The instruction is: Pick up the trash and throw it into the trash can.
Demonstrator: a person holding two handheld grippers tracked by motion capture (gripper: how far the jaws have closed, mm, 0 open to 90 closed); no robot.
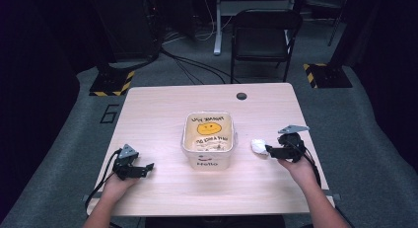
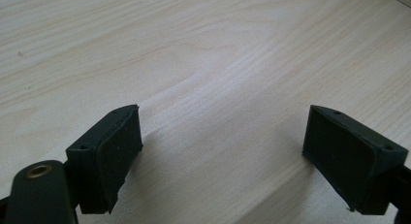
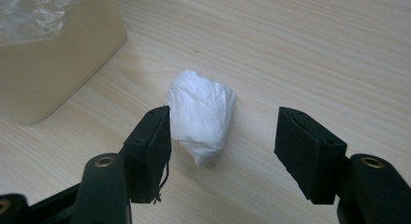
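While the right gripper (image 3: 220,151) closes in on it, a crumpled white paper wad (image 3: 201,115) lies on the light wooden table (image 1: 162,114), just right of the square cream tub (image 1: 208,139) with a smiley face printed inside. Jaws stand wide apart either side of the wad; the left-hand pad looks at or near its edge, contact uncertain, the other pad well clear. Nothing gripped yet. Likely placement logic: the wad sits close beside the tub, so a short carry would drop it in; judged to be a tidy-into-bin job, at the reaching stage.

Right hand (image 1: 296,164) comes in from the near edge, gripper low and pointing left toward the wad.

Left gripper (image 1: 132,168) is parked well apart on the other side of the tub, low over bare wood, jaws spread, nothing between them. Left hand (image 1: 117,182) rests near the table's front edge, seemingly idle.
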